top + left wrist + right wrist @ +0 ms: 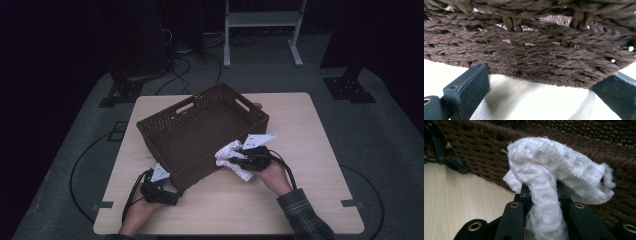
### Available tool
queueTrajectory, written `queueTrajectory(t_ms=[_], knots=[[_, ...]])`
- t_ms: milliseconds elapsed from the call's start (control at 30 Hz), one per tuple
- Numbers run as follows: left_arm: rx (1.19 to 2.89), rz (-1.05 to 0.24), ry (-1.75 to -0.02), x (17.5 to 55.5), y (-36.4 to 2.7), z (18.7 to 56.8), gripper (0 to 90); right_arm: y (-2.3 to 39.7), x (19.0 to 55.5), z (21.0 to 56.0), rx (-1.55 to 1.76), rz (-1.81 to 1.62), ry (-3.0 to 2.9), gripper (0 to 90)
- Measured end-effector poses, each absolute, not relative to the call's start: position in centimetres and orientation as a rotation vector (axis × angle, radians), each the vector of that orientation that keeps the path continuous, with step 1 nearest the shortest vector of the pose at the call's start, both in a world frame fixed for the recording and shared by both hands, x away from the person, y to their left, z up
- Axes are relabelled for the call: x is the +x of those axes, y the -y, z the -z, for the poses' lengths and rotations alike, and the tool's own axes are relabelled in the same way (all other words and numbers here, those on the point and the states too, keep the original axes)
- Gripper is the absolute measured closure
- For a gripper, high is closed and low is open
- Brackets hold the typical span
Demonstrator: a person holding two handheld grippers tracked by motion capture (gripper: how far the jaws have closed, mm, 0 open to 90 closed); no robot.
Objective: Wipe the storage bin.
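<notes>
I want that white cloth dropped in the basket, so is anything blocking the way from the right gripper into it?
The basket's near wall stands between the white cloth, clamped in the right gripper, and the basket's inside; the cloth sits just outside it and must pass over the rim. The left gripper is off at the basket's near corner, jaws open.

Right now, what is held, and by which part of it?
The right gripper holds a white cloth, pinched at a bunched fold near its middle. The left gripper holds nothing; its jaws stand open at the basket.
</notes>
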State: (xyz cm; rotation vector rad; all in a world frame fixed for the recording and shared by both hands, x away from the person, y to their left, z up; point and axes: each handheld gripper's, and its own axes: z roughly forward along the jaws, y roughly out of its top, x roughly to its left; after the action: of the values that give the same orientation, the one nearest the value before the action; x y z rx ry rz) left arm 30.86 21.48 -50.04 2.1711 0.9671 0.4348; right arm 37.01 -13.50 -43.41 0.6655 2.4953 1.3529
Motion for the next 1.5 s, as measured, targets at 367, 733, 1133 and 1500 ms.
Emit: queueTrajectory(t_ms=[367,733,1133,1500], knots=[[2.170,-0.436,-0.971,30.8,-21.5,50.0,1.4,12.6,36.4,42.0,0.585,-1.411,-2.470,73.6],[2.169,-0.436,-0.970,30.8,-21.5,50.1,1.4,11.3,37.2,44.2,0.587,-1.355,-2.566,73.6],[2.173,-0.436,-0.968,30.8,-21.5,50.0,1.4,9.9,37.7,47.2,0.599,-1.249,-2.693,73.6],[2.172,-0.436,-0.968,30.8,-21.5,50.0,1.4,9.1,37.6,48.6,0.619,-1.188,-2.757,73.6]])
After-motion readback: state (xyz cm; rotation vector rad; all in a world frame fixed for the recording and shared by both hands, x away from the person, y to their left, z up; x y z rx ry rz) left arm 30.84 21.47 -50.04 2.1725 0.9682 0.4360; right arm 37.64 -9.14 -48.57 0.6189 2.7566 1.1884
